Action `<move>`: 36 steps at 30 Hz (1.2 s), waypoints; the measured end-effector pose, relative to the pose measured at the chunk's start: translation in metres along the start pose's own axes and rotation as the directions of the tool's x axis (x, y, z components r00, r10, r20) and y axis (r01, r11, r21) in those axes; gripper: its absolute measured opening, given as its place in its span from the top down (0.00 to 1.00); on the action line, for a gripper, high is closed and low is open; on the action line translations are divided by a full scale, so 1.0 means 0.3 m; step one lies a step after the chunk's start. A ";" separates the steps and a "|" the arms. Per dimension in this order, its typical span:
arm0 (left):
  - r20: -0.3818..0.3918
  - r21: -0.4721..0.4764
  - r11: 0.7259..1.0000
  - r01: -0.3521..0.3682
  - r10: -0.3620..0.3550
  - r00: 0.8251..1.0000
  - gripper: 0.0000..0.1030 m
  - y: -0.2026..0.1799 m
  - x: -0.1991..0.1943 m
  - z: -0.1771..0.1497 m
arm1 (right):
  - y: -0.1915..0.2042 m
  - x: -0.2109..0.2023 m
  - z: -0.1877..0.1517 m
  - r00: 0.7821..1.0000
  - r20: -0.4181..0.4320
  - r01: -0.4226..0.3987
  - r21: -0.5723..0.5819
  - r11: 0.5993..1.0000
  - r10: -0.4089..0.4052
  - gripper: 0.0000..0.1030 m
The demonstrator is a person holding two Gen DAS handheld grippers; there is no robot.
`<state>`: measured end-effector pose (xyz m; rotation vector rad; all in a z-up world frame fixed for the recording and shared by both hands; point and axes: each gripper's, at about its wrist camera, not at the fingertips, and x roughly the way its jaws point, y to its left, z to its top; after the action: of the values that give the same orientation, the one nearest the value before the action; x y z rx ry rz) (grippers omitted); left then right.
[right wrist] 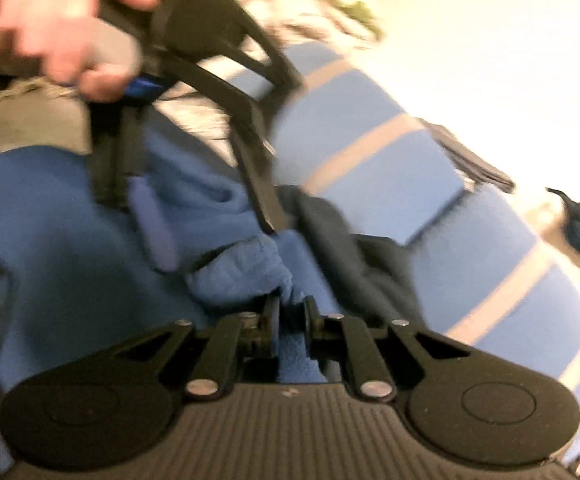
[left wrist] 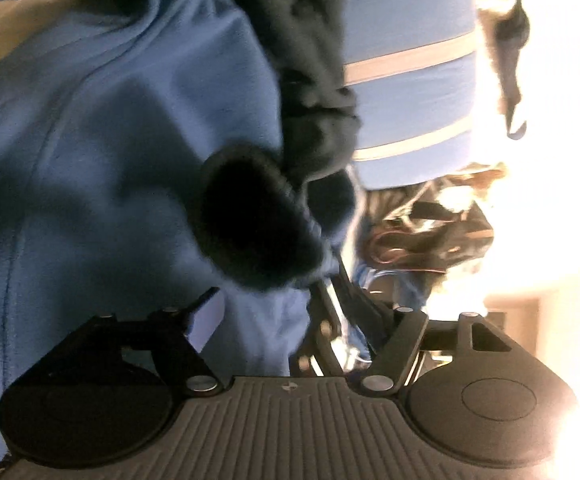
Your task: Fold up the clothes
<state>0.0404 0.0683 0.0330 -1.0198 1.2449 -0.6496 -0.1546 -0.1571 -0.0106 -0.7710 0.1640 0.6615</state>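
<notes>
**Right jaws closed on the blue fleece, left jaws open**

No brand, label or readable writing shows in either view; both are blurred.

Your right gripper (right wrist: pixel 290 312) has its jaws drawn almost together, and a bunched fold of the blue fleece (right wrist: pixel 246 268) is pinched between them. The fabric rises out of the jaws and spreads to the left across the view. A dark garment (right wrist: pixel 374 264) lies just to the right of this fold, touching the fleece.

Your left gripper (right wrist: pixel 206 216) appears in the right wrist view, above the pinched fold. Its jaws stand wide apart. One finger (right wrist: pixel 262 196) points down to the fleece close to the pinched fold; whether it touches the fabric, you cannot tell. Your left hand (right wrist: pixel 62 28) holds the handle at the upper left.

In the left wrist view the fleece (left wrist: pixel 110 128) fills the left side, and the dark garment (left wrist: pixel 310 60) hangs over it in the middle, with a round dark cuff (left wrist: pixel 258 220) near the jaws. No fabric is seen pressed in the left jaws.

Behind the clothes lies a blue surface with pale stripes (right wrist: pixel 374 148).
</notes>
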 end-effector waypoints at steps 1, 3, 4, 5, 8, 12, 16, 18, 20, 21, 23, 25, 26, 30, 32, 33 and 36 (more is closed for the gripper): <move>0.010 -0.006 1.000 0.021 -0.021 1.000 0.28 0.003 -0.003 -0.001 | -0.001 0.007 0.003 1.000 -0.003 0.023 -0.001 1.000 -0.023 0.88; 0.033 -0.027 0.997 0.072 -0.071 0.997 0.27 0.017 0.003 -0.003 | 0.003 0.018 0.008 0.999 -0.010 0.048 -0.005 0.999 -0.048 0.88; 0.043 -0.042 0.994 0.098 -0.096 0.994 0.27 0.027 0.009 -0.004 | 0.006 0.022 0.013 0.999 -0.013 0.052 -0.003 0.999 -0.052 0.88; 0.050 -0.063 0.991 0.120 -0.117 0.992 0.26 0.040 0.019 -0.008 | 0.011 0.023 0.017 0.998 -0.013 0.053 -0.006 0.999 -0.053 0.88; 0.058 -0.122 0.981 0.151 -0.145 0.988 0.26 0.070 0.064 -0.018 | 0.035 0.023 0.024 0.998 -0.004 0.059 -0.031 0.998 -0.059 0.88; 0.091 -0.196 0.970 0.140 -0.124 0.988 0.27 0.115 0.097 -0.009 | 0.065 0.008 0.017 0.999 0.014 0.030 -0.085 0.996 -0.029 0.88; 0.158 -0.234 0.959 0.162 -0.126 0.979 0.29 0.144 0.079 0.003 | 0.085 -0.015 0.000 0.999 0.034 -0.025 -0.159 0.987 0.031 0.88; 0.163 -0.234 0.959 0.161 -0.125 0.979 0.36 0.147 0.076 0.007 | 0.092 -0.027 -0.008 0.998 0.042 -0.047 -0.185 0.982 0.055 0.88; 0.163 -0.232 0.960 0.155 -0.118 0.979 0.38 0.150 0.075 0.013 | 0.100 -0.040 -0.016 0.996 0.050 -0.065 -0.208 0.976 0.077 0.88; 0.160 -0.233 0.961 0.149 -0.113 0.981 0.40 0.153 0.078 0.015 | 0.107 -0.049 -0.018 0.995 0.053 -0.076 -0.222 0.972 0.090 0.89; 0.154 -0.236 0.963 0.130 -0.095 0.983 0.40 0.163 0.079 0.020 | 0.120 -0.064 -0.023 0.991 0.059 -0.099 -0.255 0.962 0.118 0.90; 0.146 -0.240 0.964 0.113 -0.079 0.986 0.42 0.170 0.081 0.027 | 0.131 -0.071 -0.027 0.987 0.055 -0.128 -0.281 0.951 0.149 0.92; 0.143 -0.241 0.965 0.105 -0.071 0.987 0.45 0.172 0.084 0.029 | 0.136 -0.075 -0.030 0.985 0.053 -0.142 -0.294 0.945 0.164 0.92; 0.129 -0.246 0.967 0.069 -0.038 0.991 0.51 0.183 0.095 0.035 | 0.146 -0.075 -0.040 0.979 0.042 -0.177 -0.317 0.932 0.200 0.93; 0.131 -0.241 0.968 0.064 -0.033 0.991 0.54 0.190 0.093 0.033 | 0.147 -0.074 -0.042 0.977 0.036 -0.189 -0.316 0.930 0.211 0.93; 0.135 -0.238 0.969 0.062 -0.031 0.990 0.56 0.194 0.090 0.030 | 0.148 -0.075 -0.041 0.976 0.035 -0.194 -0.315 0.929 0.215 0.95; 0.152 -0.223 0.973 0.064 -0.030 0.988 0.64 0.194 0.080 0.028 | 0.145 -0.081 -0.039 0.970 0.036 -0.218 -0.303 0.928 0.240 0.98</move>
<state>0.0471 0.0752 -0.0296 -1.2680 1.1856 -0.4649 -0.1991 -0.1541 -0.0357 -1.0251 0.0894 0.9500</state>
